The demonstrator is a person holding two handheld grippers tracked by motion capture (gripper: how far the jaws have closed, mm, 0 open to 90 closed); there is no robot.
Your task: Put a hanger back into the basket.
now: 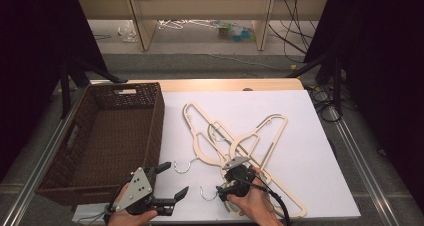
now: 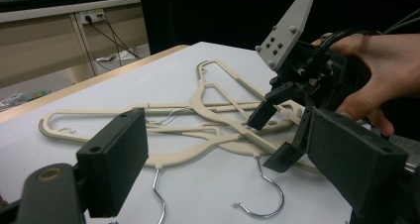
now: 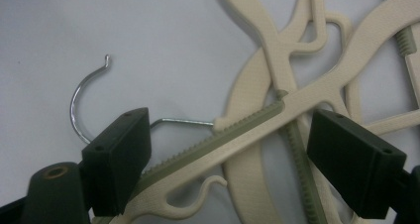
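Observation:
Three cream hangers lie tangled on the white board, their metal hooks toward the near edge. A hand holds my right gripper low over the nearest hanger. Its jaws stand open on either side of that hanger's ribbed arm, beside the hook, and the pads do not press on it. My left gripper rests open at the board's near left corner with nothing between its jaws. It faces the pile and the right gripper.
A dark wicker basket stands along the board's left side. The wooden table edge shows behind the board. Beyond it are shelving legs, cables and clutter on the floor.

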